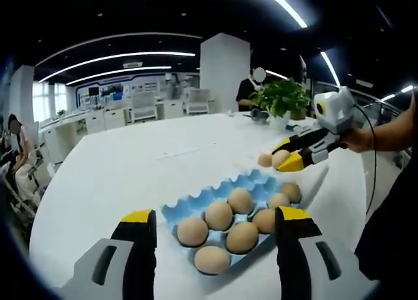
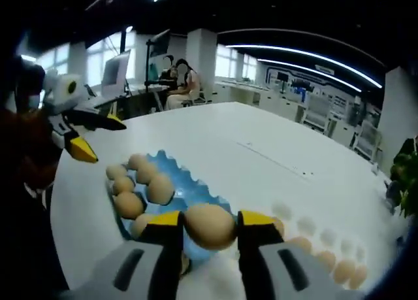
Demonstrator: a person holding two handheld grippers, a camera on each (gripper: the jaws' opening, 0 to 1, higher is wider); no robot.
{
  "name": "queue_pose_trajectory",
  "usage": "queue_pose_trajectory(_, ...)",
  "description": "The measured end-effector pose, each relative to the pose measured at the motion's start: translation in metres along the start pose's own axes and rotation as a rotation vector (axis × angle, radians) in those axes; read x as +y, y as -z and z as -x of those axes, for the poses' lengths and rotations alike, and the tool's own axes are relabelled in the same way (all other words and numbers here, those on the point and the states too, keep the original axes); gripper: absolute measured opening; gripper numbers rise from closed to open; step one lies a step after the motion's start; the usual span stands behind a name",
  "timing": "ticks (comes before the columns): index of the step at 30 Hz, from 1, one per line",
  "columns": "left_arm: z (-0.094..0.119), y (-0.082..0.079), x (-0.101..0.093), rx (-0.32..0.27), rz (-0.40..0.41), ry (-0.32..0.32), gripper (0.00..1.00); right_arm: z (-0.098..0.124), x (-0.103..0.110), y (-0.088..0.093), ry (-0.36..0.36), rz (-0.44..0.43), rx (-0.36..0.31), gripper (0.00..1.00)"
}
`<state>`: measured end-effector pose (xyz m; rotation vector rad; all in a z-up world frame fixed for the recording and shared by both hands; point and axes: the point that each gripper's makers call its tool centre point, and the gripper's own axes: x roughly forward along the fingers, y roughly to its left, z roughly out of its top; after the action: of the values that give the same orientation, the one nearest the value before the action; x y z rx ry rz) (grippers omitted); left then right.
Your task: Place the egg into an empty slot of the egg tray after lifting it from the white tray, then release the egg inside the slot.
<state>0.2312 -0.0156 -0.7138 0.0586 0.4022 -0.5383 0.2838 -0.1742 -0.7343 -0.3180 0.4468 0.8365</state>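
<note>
1. Yellow-tipped jaws of the right gripper [image 2: 204, 229] are clenched on the egg [image 2: 209, 225] at the lower centre of the right gripper view, pressing its two long sides. The egg hangs above the near end of the egg tray [image 2: 196, 189], not yet in a slot.
2. Judged by its look, the egg is light, rigid, smooth and brittle: a gentle grasp across the widest part suits it, and a hard squeeze could crack the shell.
3. In the left gripper view, the left gripper [image 1: 212, 231] stands released at the bottom, its jaws apart with nothing between them.
4. Just beyond, the egg tray is blue with scalloped edges and moulded cups; tan, matte eggs fill several cups, while its upper-left cups look empty.
5. At the lower right of the right gripper view sits the white tray [image 2: 307, 231], dimpled, with eggs along its near edge.
6. Farther off, the white table [image 1: 150, 156] is smooth and glossy.
7. At the upper right of the left gripper view stands a leafy plant [image 1: 284, 97].
</note>
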Motion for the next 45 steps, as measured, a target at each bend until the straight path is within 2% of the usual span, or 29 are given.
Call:
queue_pose_trajectory(3,0.001,-0.001,0.001,-0.007,-0.009,-0.004,0.80,-0.010,0.008,-0.002,-0.024,0.057,0.020,0.32)
queue_pose_trajectory(7,0.001,-0.001,0.002,-0.006,0.004,-0.008,0.79,-0.021,0.017,0.001,-0.054,0.103,0.045,0.32)
queue_pose_trajectory(12,0.001,-0.001,0.001,-0.009,0.006,-0.007,0.79,-0.032,0.026,0.006,-0.089,0.203,0.088,0.32)
queue_pose_trajectory(15,0.002,-0.001,0.003,-0.010,0.008,-0.015,0.79,-0.037,0.027,0.006,-0.087,0.337,0.116,0.32)
queue_pose_trajectory(18,0.002,-0.001,0.003,-0.011,0.009,-0.013,0.78,-0.040,0.029,0.008,-0.111,0.386,0.140,0.33)
queue_pose_trajectory(20,0.002,-0.002,0.003,-0.013,0.010,-0.013,0.78,-0.043,0.029,0.011,-0.128,0.455,0.169,0.33)
queue_pose_trajectory(22,0.003,-0.002,0.003,-0.015,0.011,-0.015,0.77,-0.045,0.029,0.016,-0.144,0.563,0.202,0.33)
queue_pose_trajectory(23,0.003,-0.002,0.003,-0.015,0.013,-0.015,0.77,-0.046,0.032,0.013,-0.159,0.590,0.184,0.33)
queue_pose_trajectory(28,0.003,-0.001,0.005,-0.015,0.020,-0.021,0.77,-0.050,0.035,0.013,-0.194,0.760,0.213,0.33)
queue_pose_trajectory(30,0.003,-0.002,0.004,-0.018,0.018,-0.020,0.77,-0.050,0.036,0.013,-0.210,0.773,0.220,0.33)
queue_pose_trajectory(34,0.004,-0.003,0.005,-0.021,0.014,-0.022,0.76,-0.051,0.043,0.015,-0.293,0.926,0.225,0.33)
queue_pose_trajectory(37,0.004,-0.003,0.007,-0.018,0.014,-0.025,0.76,-0.051,0.045,0.015,-0.334,0.973,0.232,0.33)
queue_pose_trajectory(39,0.005,-0.004,0.007,-0.020,0.010,-0.025,0.76,-0.053,0.044,0.014,-0.350,1.059,0.233,0.33)
queue_pose_trajectory(45,0.005,-0.006,0.009,-0.026,0.009,-0.031,0.76,-0.053,0.044,0.018,-0.365,1.081,0.236,0.33)
